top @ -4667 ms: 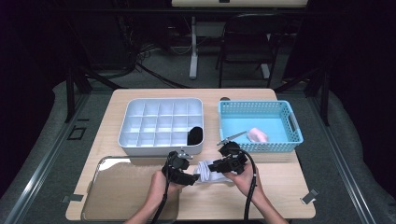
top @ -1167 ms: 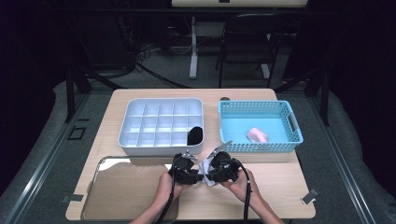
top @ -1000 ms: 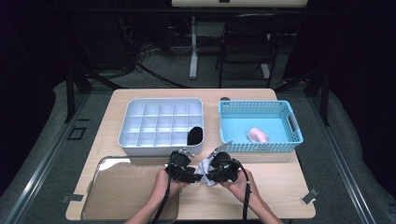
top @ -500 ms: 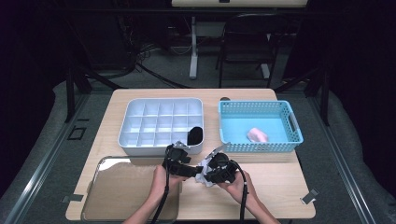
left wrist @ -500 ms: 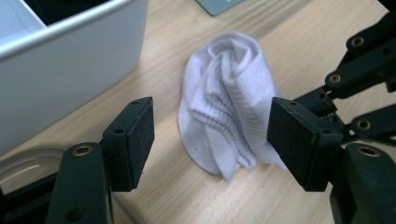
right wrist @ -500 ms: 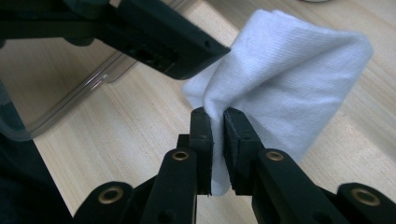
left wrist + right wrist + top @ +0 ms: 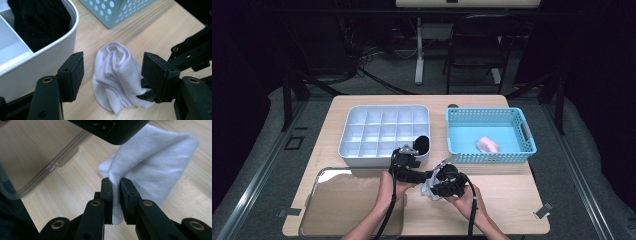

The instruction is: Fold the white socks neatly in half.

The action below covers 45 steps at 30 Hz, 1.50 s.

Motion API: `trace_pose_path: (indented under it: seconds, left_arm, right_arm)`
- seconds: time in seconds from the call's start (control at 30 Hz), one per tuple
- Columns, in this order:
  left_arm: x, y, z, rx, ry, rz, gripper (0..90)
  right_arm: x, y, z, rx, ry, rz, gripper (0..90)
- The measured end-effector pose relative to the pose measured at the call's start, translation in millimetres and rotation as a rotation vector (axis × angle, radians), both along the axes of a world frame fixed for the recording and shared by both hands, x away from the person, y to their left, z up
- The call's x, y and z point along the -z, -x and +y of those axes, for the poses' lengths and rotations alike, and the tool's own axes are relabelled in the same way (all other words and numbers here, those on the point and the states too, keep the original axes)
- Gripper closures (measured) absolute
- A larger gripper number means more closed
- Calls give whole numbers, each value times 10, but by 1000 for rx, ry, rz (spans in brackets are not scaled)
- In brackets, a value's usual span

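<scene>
A rolled white sock (image 7: 117, 75) lies on the wooden table in the left gripper view. My left gripper (image 7: 115, 75) is open around it, and its pads (image 7: 75, 75) stand clear of the cloth on both sides. Its jaws have just been closing a little with the sock between them. My right gripper (image 7: 113, 195) is shut on a fold of the white sock (image 7: 155, 157). In the high view the left gripper (image 7: 423, 175) and the right gripper (image 7: 435, 184) meet at the sock (image 7: 429, 191) near the table's front.
A white compartment tray (image 7: 384, 106) holds a black sock (image 7: 422, 144) in its near right corner, close behind the left gripper. A blue basket (image 7: 484, 111) with a pink item (image 7: 488, 145) stands at the right. A clear lid (image 7: 347, 200) lies at the front left.
Since the earliest frame the two grippers have come together and the sock is bunched between them. Over the last second the left gripper has lifted slightly; the right has kept still.
</scene>
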<state>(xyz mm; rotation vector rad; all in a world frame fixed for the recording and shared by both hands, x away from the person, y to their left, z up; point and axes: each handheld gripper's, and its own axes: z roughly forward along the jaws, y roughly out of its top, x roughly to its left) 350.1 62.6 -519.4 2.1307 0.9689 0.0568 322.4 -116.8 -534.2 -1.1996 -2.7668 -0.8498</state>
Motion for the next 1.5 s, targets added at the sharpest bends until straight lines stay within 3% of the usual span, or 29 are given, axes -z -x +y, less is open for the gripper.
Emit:
trace_pose_path:
  seconds: [0.07, 0.1, 0.27, 0.37, 0.47, 0.57, 0.6, 0.63, 0.67, 0.77, 0.8, 1.03, 1.1, 1.13, 1.2, 1.33, 1.43, 1.5]
  left_arm:
    - [91, -17, -54, 6, -67, 9, 368]
    - [146, -25, -71, 1, -77, 15, 372]
    - [218, -54, -68, -13, -114, 33, 376]
    - [271, -75, -51, -12, -127, 45, 381]
    - [290, -85, -42, -6, -129, 54, 376]
    - [300, -80, -51, 2, -141, 52, 375]
    - [305, -82, -49, 5, -145, 53, 373]
    - [314, -85, -44, 4, -139, 61, 372]
    - [319, -93, -35, 9, -144, 65, 369]
    - [341, -111, -10, 2, -123, 92, 358]
    - [347, -114, -2, 4, -121, 95, 357]
    - [356, -109, 8, 13, -128, 98, 350]
    - [390, -110, -12, 24, -163, 103, 349]
    - [419, -105, -28, 23, -183, 100, 351]
    - [429, -86, -57, 22, -200, 84, 360]
    - [393, -51, -85, 31, -194, 74, 360]
    - [324, -37, -60, 26, -166, 64, 358]
    - [273, -32, -31, 21, -124, 70, 355]
  right_arm:
    - [6, 0, -2, 7, -15, 0, 800]
    - [7, 3, -7, 13, -13, -7, 796]
    - [0, 10, -23, 28, -19, 9, 725]
    - [-36, 12, -25, 26, -29, 20, 588]
    - [-112, 38, -65, 60, -16, -9, 503]
    - [-69, 11, -119, 108, -16, 22, 451]
    - [-50, -12, -136, 102, 17, 39, 456]
    - [-22, -22, -134, 111, 4, 49, 464]
    - [-8, -34, -133, 112, 21, 51, 470]
    - [1, -34, -105, 132, 29, 29, 502]
    - [-6, -50, -119, 109, 38, 38, 513]
    - [-15, -67, -180, 106, -3, 63, 512]
    - [-43, -70, -221, 117, -40, 57, 514]
    - [-71, -87, -265, 95, -43, 56, 518]
    - [-72, -95, -288, 114, -38, 51, 548]
    - [15, -125, -272, 114, -20, 69, 602]
    - [22, -122, -233, 76, 21, 61, 651]
    - [45, -103, -191, 95, 0, 47, 702]
